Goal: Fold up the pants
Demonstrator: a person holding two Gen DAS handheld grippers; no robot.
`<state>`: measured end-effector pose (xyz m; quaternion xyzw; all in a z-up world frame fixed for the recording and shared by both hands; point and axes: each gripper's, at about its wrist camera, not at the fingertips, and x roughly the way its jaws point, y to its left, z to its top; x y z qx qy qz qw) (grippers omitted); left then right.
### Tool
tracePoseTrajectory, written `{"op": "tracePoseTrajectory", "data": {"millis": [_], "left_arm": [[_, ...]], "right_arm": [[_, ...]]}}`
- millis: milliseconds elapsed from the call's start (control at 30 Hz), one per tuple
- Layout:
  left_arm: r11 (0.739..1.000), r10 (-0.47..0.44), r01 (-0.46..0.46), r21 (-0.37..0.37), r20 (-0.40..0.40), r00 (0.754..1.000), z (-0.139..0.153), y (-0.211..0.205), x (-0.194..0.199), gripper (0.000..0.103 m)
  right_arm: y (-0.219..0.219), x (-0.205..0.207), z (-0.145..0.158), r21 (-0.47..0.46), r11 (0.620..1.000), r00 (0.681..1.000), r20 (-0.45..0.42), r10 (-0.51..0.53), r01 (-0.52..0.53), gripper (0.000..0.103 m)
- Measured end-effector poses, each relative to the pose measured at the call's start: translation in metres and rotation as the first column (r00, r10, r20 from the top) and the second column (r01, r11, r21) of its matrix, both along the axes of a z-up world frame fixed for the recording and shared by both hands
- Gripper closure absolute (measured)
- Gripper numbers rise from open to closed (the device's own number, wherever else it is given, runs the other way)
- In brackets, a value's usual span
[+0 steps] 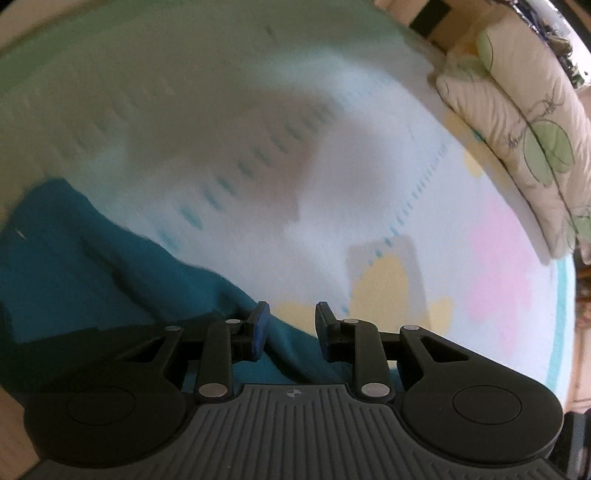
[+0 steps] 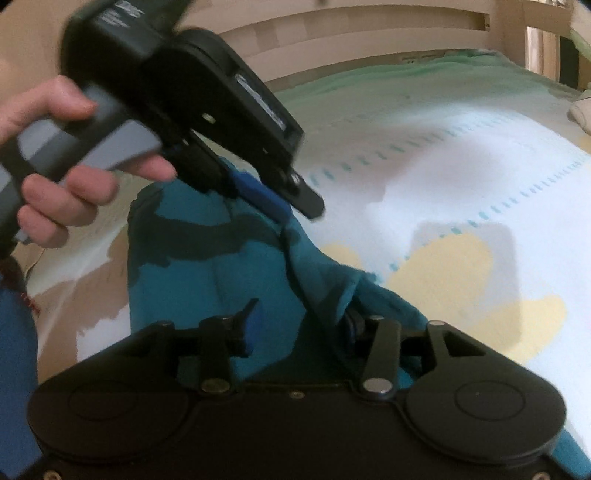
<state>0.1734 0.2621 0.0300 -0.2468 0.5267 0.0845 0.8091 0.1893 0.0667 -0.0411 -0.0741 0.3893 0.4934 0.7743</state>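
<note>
The teal pants (image 1: 74, 258) lie rumpled on the bed, at the lower left of the left wrist view. My left gripper (image 1: 291, 332) has a ridge of that cloth running between its jaws. From the right wrist view, the left gripper (image 2: 286, 205) is held in a hand (image 2: 62, 192), and the pants (image 2: 207, 280) rise in a tent to its tips, so it is shut on them. My right gripper (image 2: 301, 325) stands open over the near part of the pants. Cloth lies between its jaws and drapes over the right finger, but the pads do not press it.
The bed sheet (image 1: 332, 184) is white with yellow and pink patches and dashed teal lines. A leaf-print pillow (image 1: 524, 129) lies at the far right. A wooden bed frame (image 2: 369, 33) runs along the far edge. Blue clothing (image 2: 14, 350) shows at the left.
</note>
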Motion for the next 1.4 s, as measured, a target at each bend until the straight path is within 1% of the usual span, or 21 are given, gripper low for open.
{"op": "tracePoseTrajectory", "data": {"millis": [67,167,300,367,467,567,600,667,733,800,900,933,1000,1033,1067,1133,1200,1267,1367,1400], "left_arm": [[1.0,-0.01,0.01,0.025,0.004,1.0,0.002,0.0,-0.002,0.077],[0.999,-0.031,0.03,0.044,0.012,0.999,0.006,-0.005,-0.003,0.077],[0.998,-0.029,0.027,0.063,0.04,0.999,0.013,-0.007,-0.006,0.077],[0.998,-0.016,0.014,0.054,0.046,0.999,0.013,-0.004,-0.007,0.077],[0.999,0.001,-0.002,0.033,0.035,0.999,0.009,0.0,-0.004,0.077],[1.0,0.004,-0.004,-0.001,0.023,1.0,0.006,0.003,-0.003,0.077],[1.0,0.002,-0.002,-0.007,0.021,1.0,0.005,0.001,-0.003,0.077],[1.0,-0.006,0.006,0.002,0.011,1.0,0.003,0.0,-0.002,0.077],[1.0,-0.012,0.012,0.017,-0.001,1.0,0.001,0.0,-0.002,0.077],[0.999,-0.026,0.026,0.025,-0.023,0.999,-0.002,-0.002,-0.001,0.077],[0.998,-0.054,0.057,0.042,-0.065,0.996,-0.01,-0.006,0.002,0.076],[0.996,-0.069,0.073,0.047,-0.083,0.994,-0.013,-0.008,0.003,0.076],[0.993,-0.093,0.101,0.057,-0.133,0.987,-0.022,-0.012,0.004,0.076],[0.991,-0.108,0.121,0.062,-0.17,0.98,-0.027,-0.014,0.005,0.076],[0.99,-0.118,0.133,0.057,-0.204,0.972,-0.033,-0.016,0.005,0.076],[0.99,-0.128,0.14,0.024,-0.264,0.956,-0.045,-0.017,0.004,0.076],[0.988,-0.137,0.151,0.033,-0.265,0.955,-0.046,-0.019,0.004,0.076],[0.985,-0.147,0.167,0.052,-0.267,0.952,-0.045,-0.022,0.003,0.076],[0.974,-0.177,0.208,0.091,-0.275,0.945,-0.044,-0.031,0.003,0.076],[0.972,-0.182,0.216,0.098,-0.275,0.944,-0.043,-0.032,0.004,0.076]], "right_arm": [[0.004,0.005,-0.002,0.013,1.0,1.0,-0.007,-0.011,0.011,0.048],[0.007,0.011,-0.002,0.035,0.998,0.999,-0.002,-0.043,0.043,0.048],[-0.001,0.017,-0.003,0.089,0.987,0.989,0.058,-0.137,0.131,0.048],[-0.002,0.022,-0.005,0.104,0.981,0.983,0.061,-0.172,0.165,0.048],[-0.004,0.024,-0.011,0.113,0.975,0.974,0.106,-0.201,0.189,0.048],[0.007,0.025,-0.015,0.08,0.98,0.966,0.176,-0.191,0.18,0.049],[0.009,0.028,-0.018,0.064,0.983,0.966,0.181,-0.184,0.175,0.049],[0.011,0.039,-0.026,0.035,0.984,0.971,0.16,-0.18,0.176,0.05],[0.012,0.053,-0.035,0.012,0.985,0.979,0.104,-0.175,0.174,0.052],[0.012,0.066,-0.041,0.024,0.986,0.985,0.041,-0.168,0.167,0.052],[0.006,0.081,-0.038,0.041,0.989,0.989,-0.04,-0.143,0.144,0.052],[0.002,0.086,-0.036,0.041,0.99,0.99,-0.052,-0.13,0.132,0.055],[-0.005,0.095,-0.033,0.024,0.993,0.99,-0.083,-0.114,0.117,0.055],[-0.009,0.101,-0.033,0.01,0.992,0.988,-0.093,-0.127,0.128,0.054],[-0.012,0.104,-0.031,-0.007,0.988,0.985,-0.082,-0.153,0.153,0.048],[-0.024,0.113,-0.031,-0.051,0.971,0.97,-0.049,-0.236,0.234,0.048],[-0.036,0.12,-0.029,-0.086,0.943,0.945,-0.035,-0.326,0.322,0.048],[-0.043,0.112,-0.019,-0.055,0.94,0.941,0.013,-0.337,0.337,0.048],[-0.04,0.079,-0.003,0.006,0.945,0.936,0.132,-0.325,0.327,0.048],[-0.038,0.069,0.001,0.025,0.946,0.934,0.152,-0.322,0.322,0.048]]}}
